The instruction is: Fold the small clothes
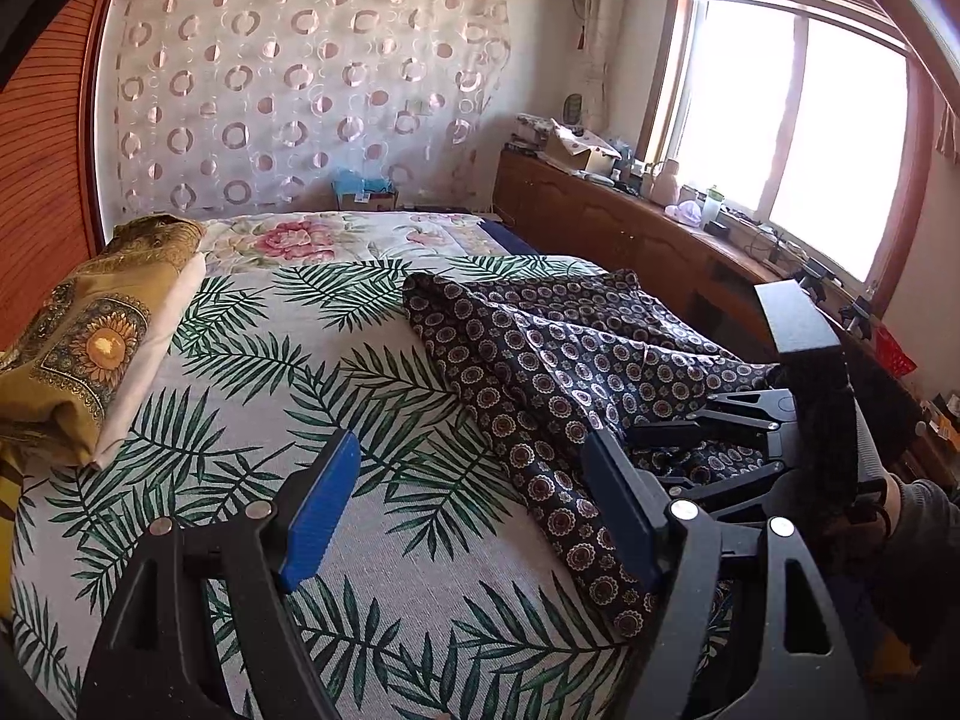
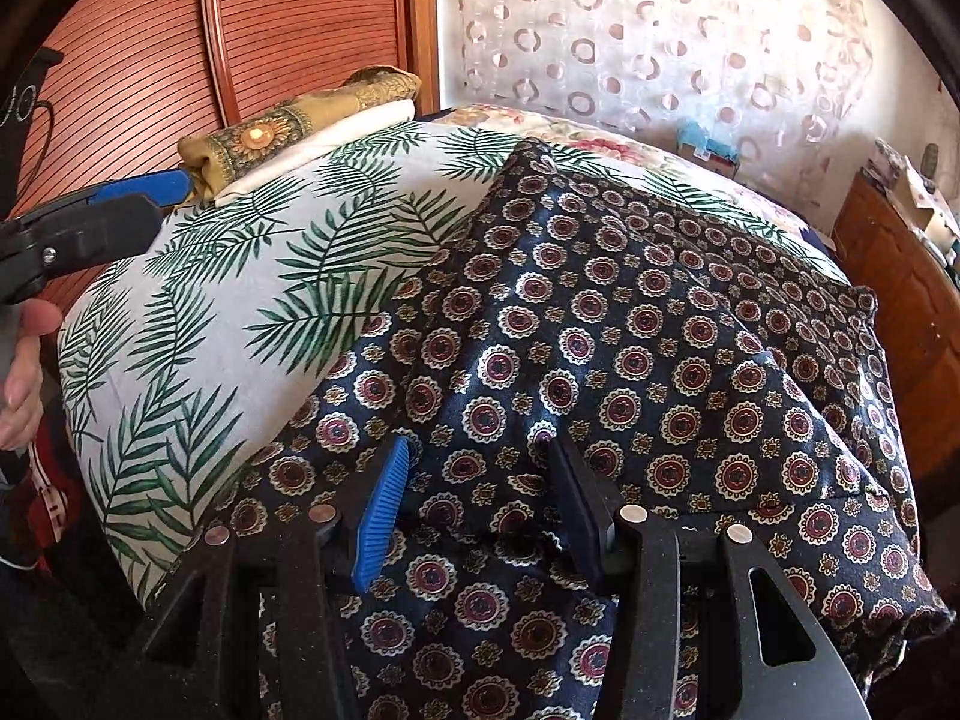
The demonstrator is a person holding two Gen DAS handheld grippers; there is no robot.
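The left gripper (image 1: 474, 504), black-framed with blue ribbed pads, is hovering over the bed with its jaws standing wide apart and nothing between them; only the palm-leaf bedspread (image 1: 336, 396), a white woven cover printed with green fronds, is showing in the gap. Its right-hand pad is sitting just beside the near edge of the dark navy garment (image 1: 558, 360), a thin silky cloth patterned with small red and cream medallions.

The right gripper (image 2: 477, 498) is pointing down onto that same garment (image 2: 630, 372), its jaws standing about half open with a low ridge of the cloth lying between the pads; whether the pads are pressing on it cannot be told.

The garment is lying crumpled and partly spread on the right side of the bed, reaching to the bed's edge. On the far left side, well apart from it, a folded mustard-gold cloth with a sunflower print (image 1: 90, 336) is resting on a folded white cloth (image 1: 150, 360).

Beyond the bed, a sheer curtain with pink rings (image 1: 300, 90) is hanging on the back wall, a reddish slatted wooden panel (image 2: 180, 30) is standing at the left, and a long brown wooden cabinet (image 1: 600, 222) cluttered with boxes and bottles is running under a bright window (image 1: 792, 138).

No writing is legible.
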